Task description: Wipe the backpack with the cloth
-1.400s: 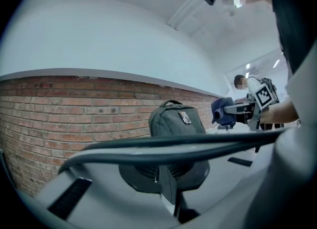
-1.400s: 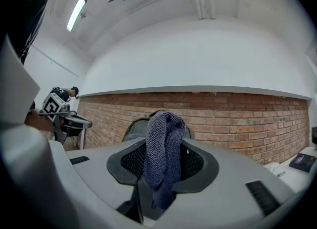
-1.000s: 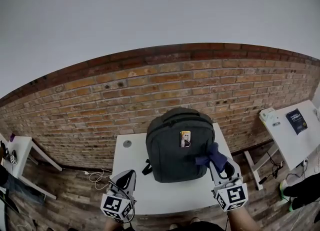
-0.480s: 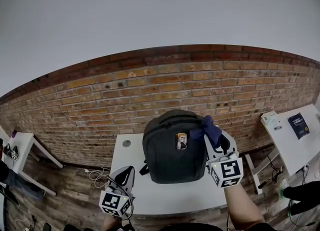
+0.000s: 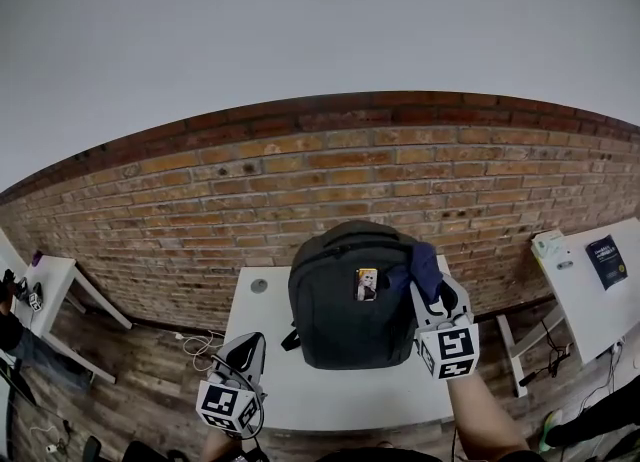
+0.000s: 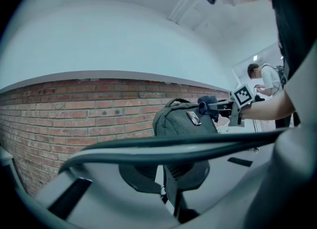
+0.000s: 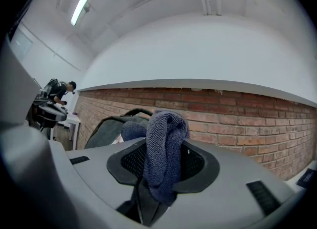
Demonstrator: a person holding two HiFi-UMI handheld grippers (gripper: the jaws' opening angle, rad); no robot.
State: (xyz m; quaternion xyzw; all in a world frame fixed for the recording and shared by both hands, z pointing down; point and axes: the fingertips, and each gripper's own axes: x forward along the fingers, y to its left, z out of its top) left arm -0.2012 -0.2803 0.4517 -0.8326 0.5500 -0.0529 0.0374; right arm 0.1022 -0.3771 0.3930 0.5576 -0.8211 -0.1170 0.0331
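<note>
The right gripper clamped the blue cloth at two o'clock on the backpack; its yellow tag was unreadable. The left gripper was closed, empty.

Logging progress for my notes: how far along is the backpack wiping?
Done: the right claw is clamped on the blue cloth. In hand: the cloth sits at the backpack's upper right side. Left: no wiped patch shows, so front and sides likely remain. The left claw hangs shut, off the backpack.

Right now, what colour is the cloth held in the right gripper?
The cloth is dark blue, shown best in the right gripper view.
</note>
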